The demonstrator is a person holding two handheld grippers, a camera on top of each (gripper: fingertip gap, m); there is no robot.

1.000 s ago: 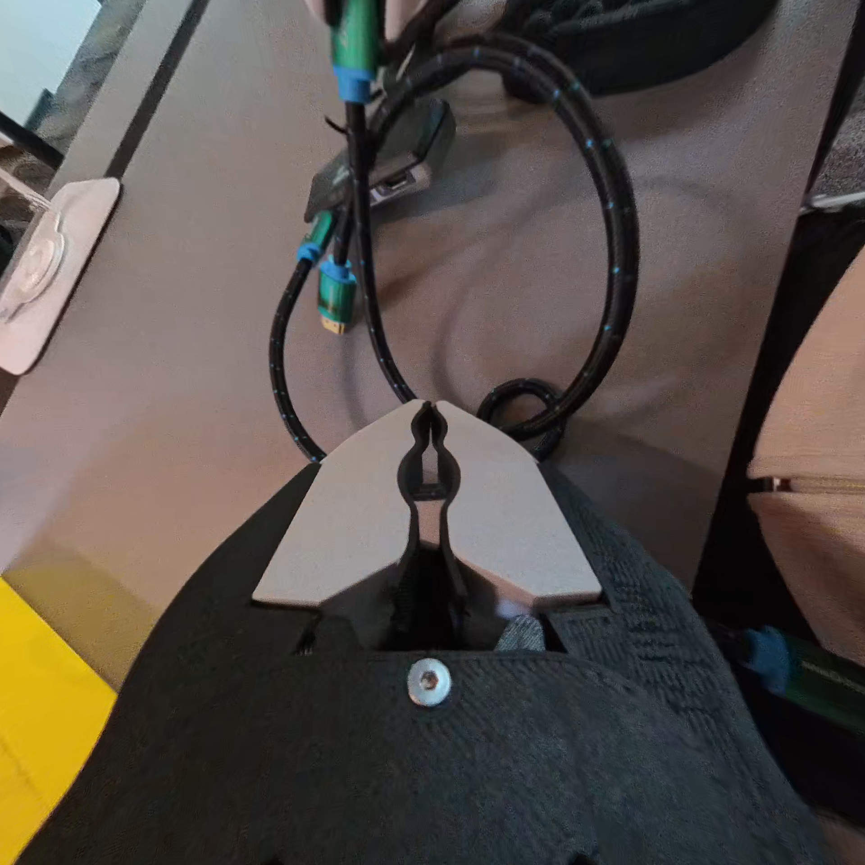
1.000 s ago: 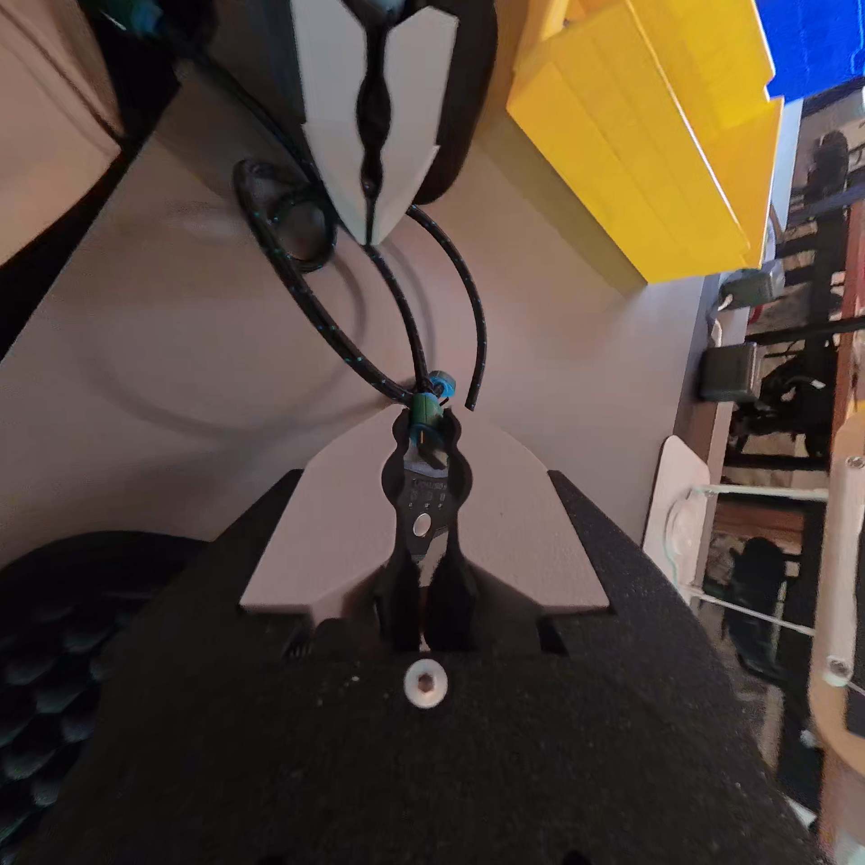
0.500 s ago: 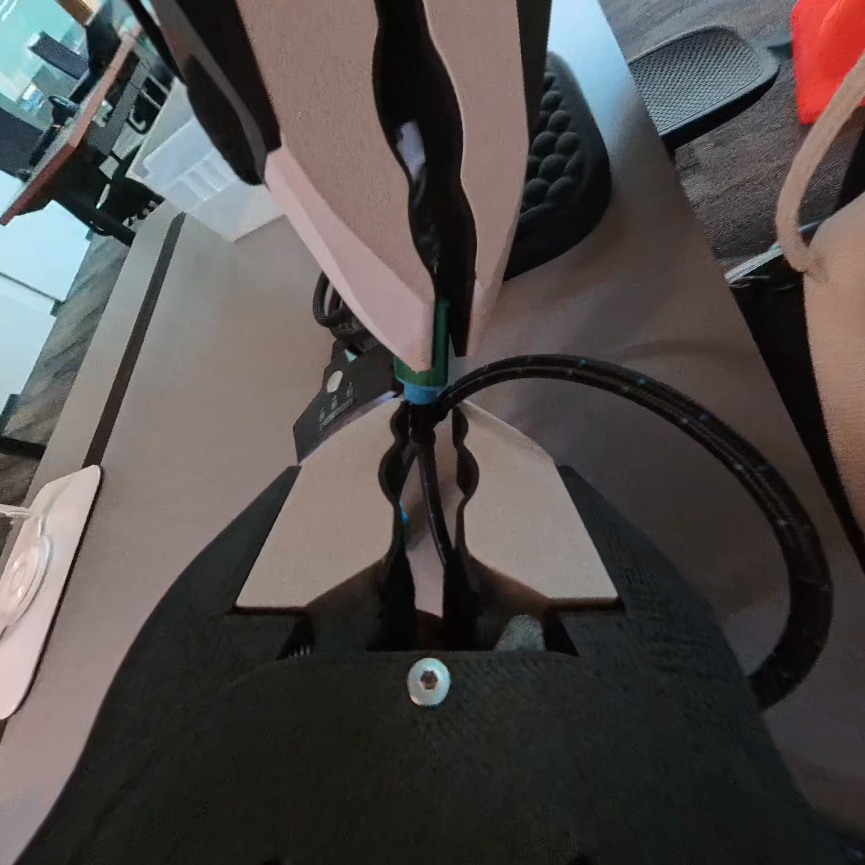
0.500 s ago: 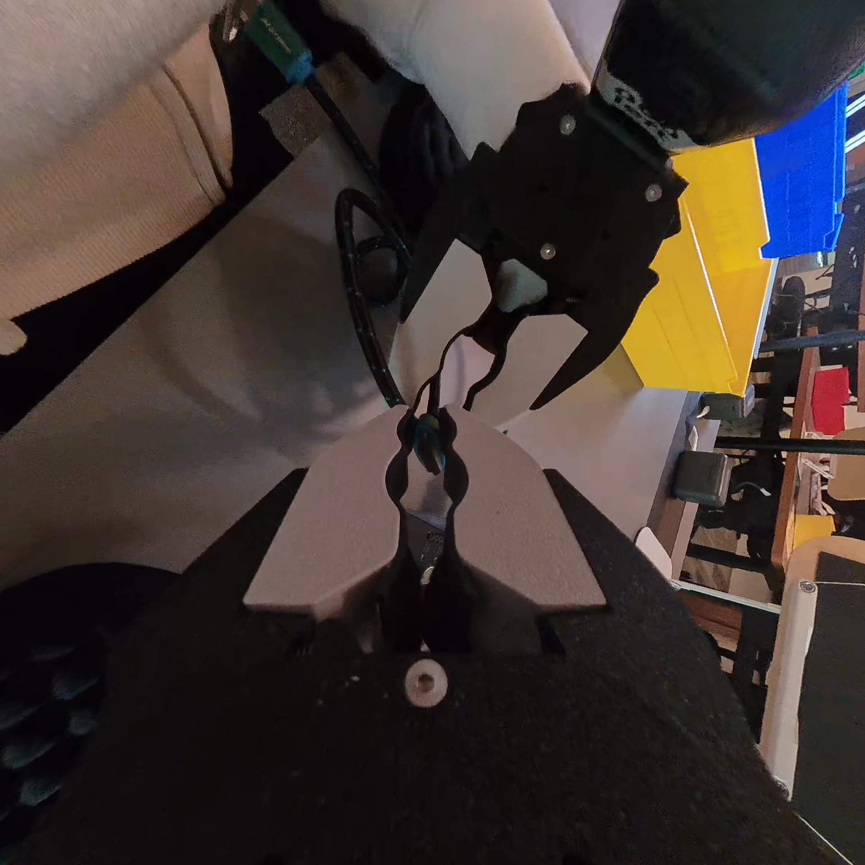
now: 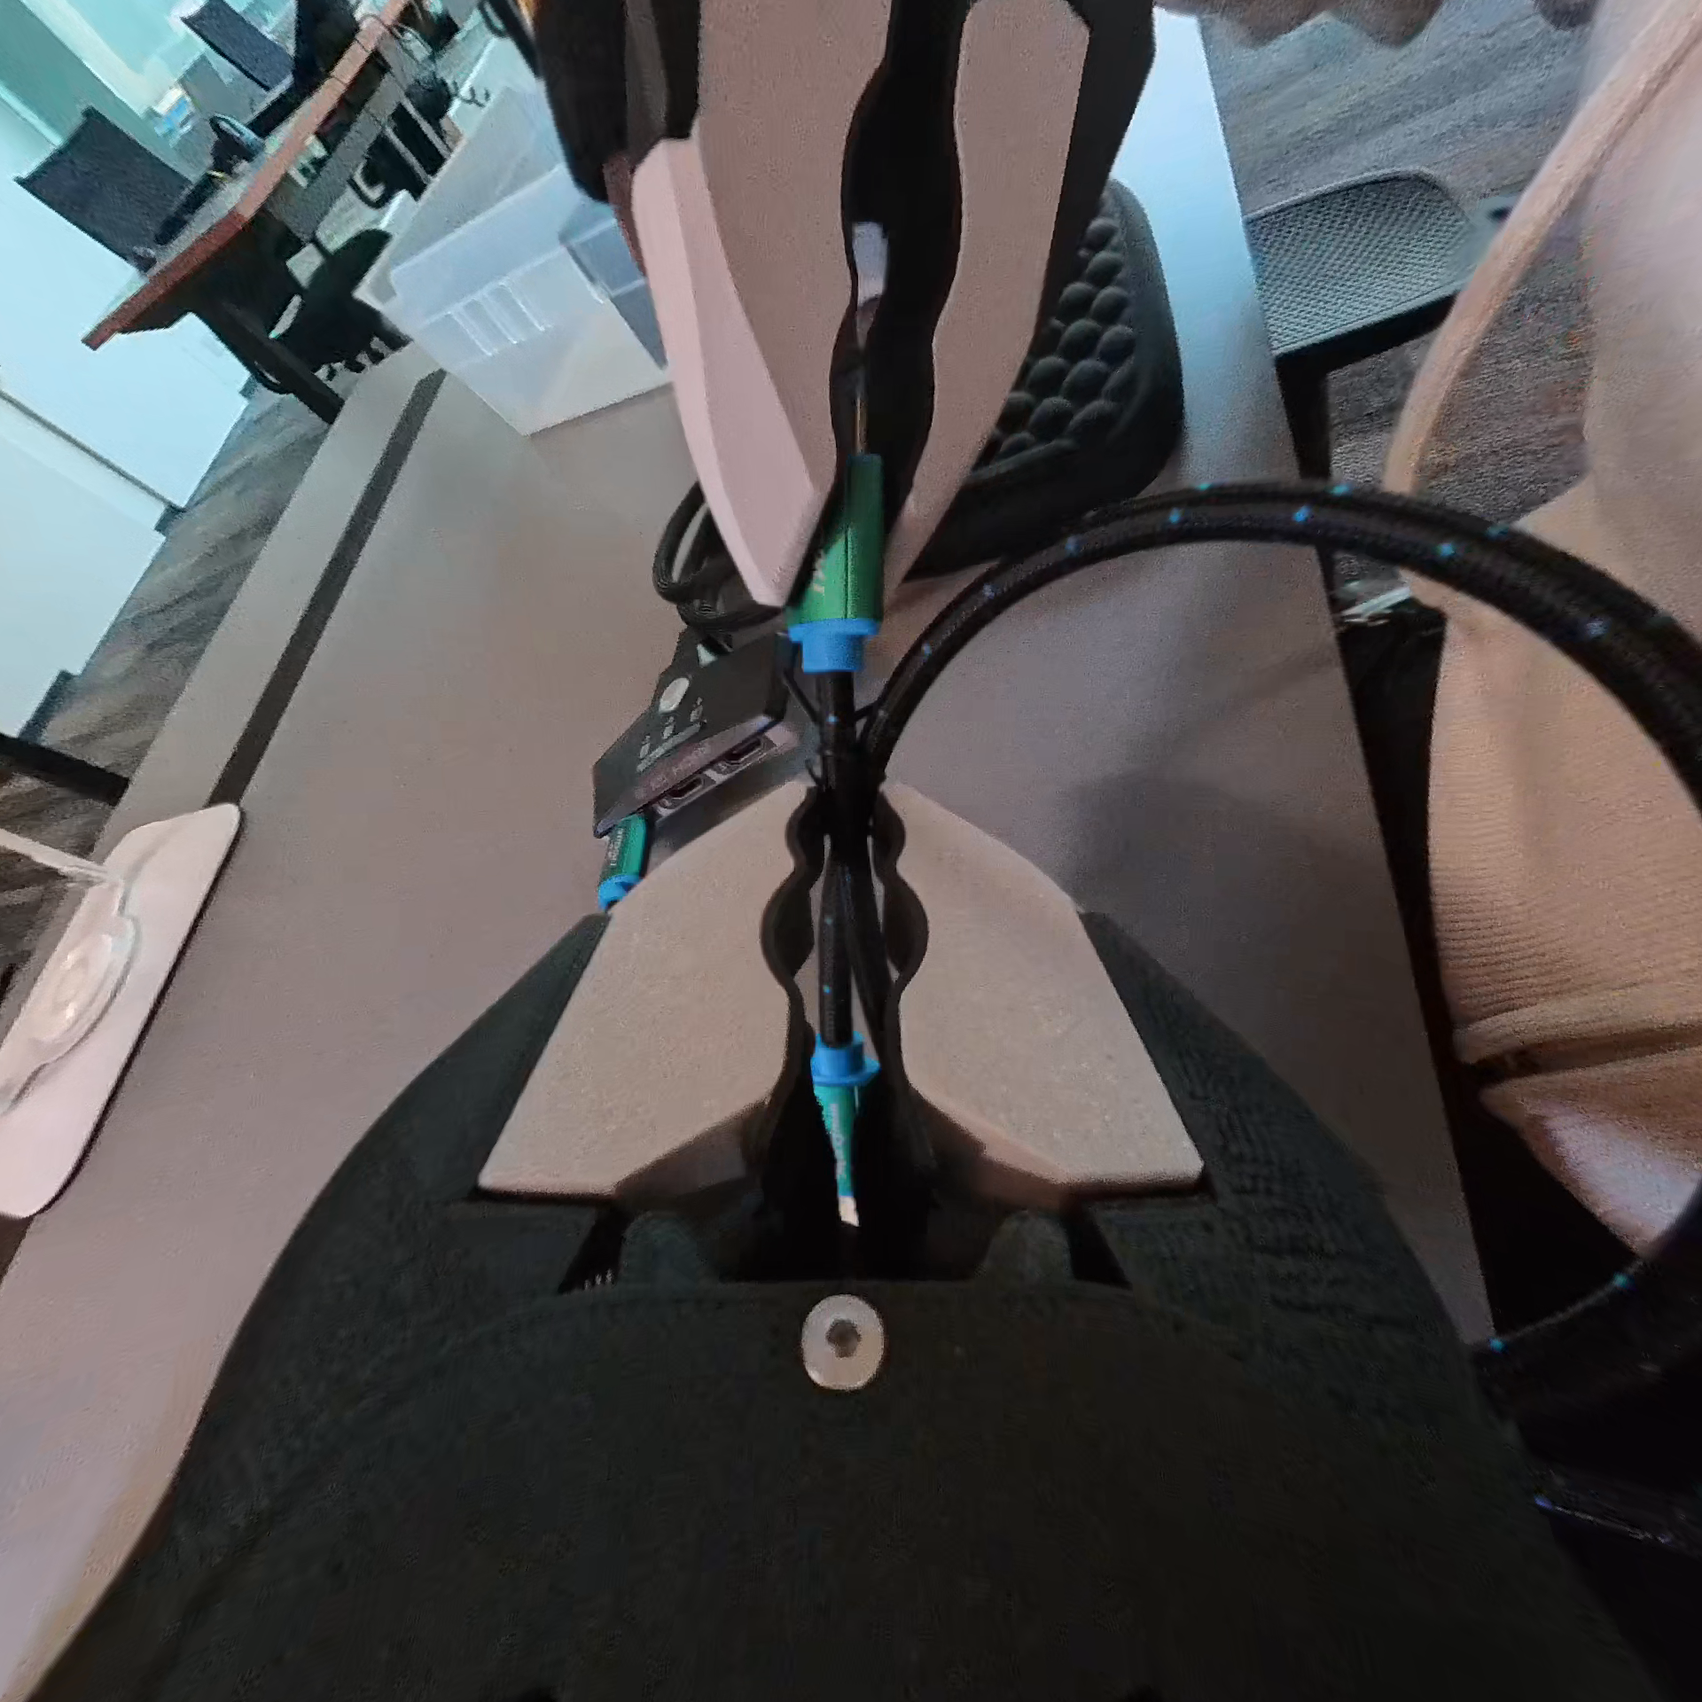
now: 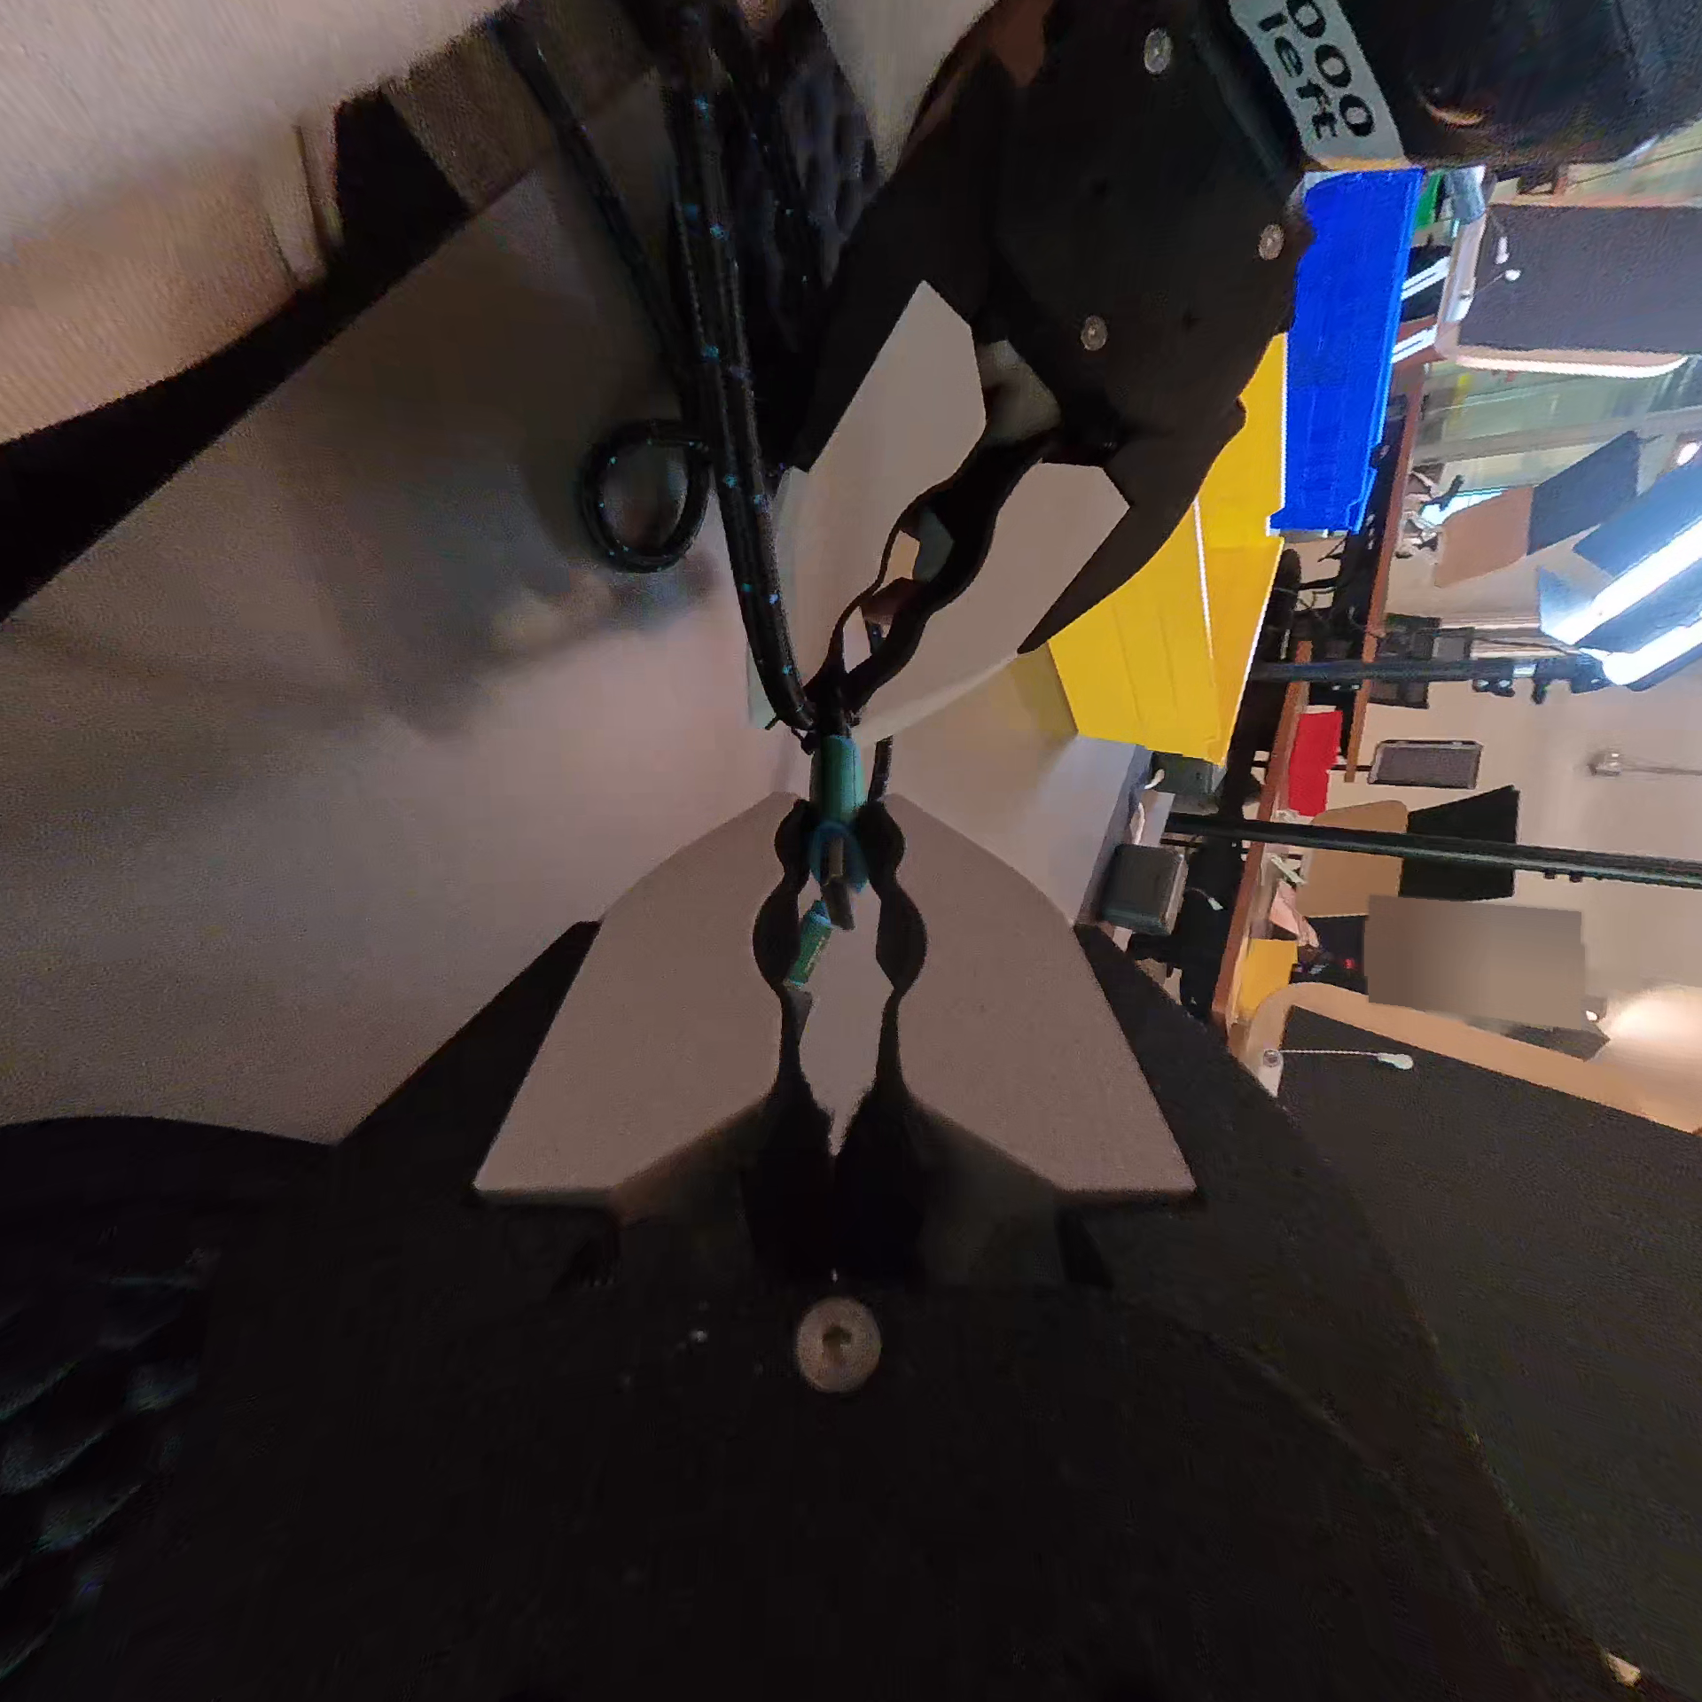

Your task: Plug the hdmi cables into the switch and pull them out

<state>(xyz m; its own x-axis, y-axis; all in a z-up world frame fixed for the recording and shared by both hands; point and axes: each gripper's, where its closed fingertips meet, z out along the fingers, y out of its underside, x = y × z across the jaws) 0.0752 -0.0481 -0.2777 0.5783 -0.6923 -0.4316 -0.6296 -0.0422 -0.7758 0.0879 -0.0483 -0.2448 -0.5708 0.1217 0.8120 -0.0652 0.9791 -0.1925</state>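
Note:
The black HDMI switch [image 5: 700, 728] lies on the grey table [image 5: 414, 645]. One green plug [image 5: 626, 852] sits in its near-left port. My right gripper [image 5: 847, 571] comes in from the top and is shut on a second green plug [image 5: 843, 543], held above the switch. My left gripper [image 5: 840, 810] is shut on that plug's black braided cable [image 5: 833, 737], just below the blue collar. A third green plug [image 5: 838, 1124] shows through the gap between the left fingers. In the right wrist view my right gripper [image 6: 838, 810] pinches the plug [image 6: 838, 778], and the left gripper [image 6: 820, 714] meets it from above.
A thick braided cable [image 5: 1289, 525] arcs to the right, with a small coil [image 6: 645, 497] on the table. A black bumpy cushion [image 5: 1087, 368] and a clear bin [image 5: 516, 313] are behind. Yellow bins [image 6: 1170, 626] stand beside the table. A person's beige sleeve [image 5: 1566, 737] is on the right. Both grippers' tips are close together, under 4 cm apart.
My left gripper moved forward from the table's near side to the right gripper, opened around the cable and closed on it below the plug. The right gripper kept hold of the plug.

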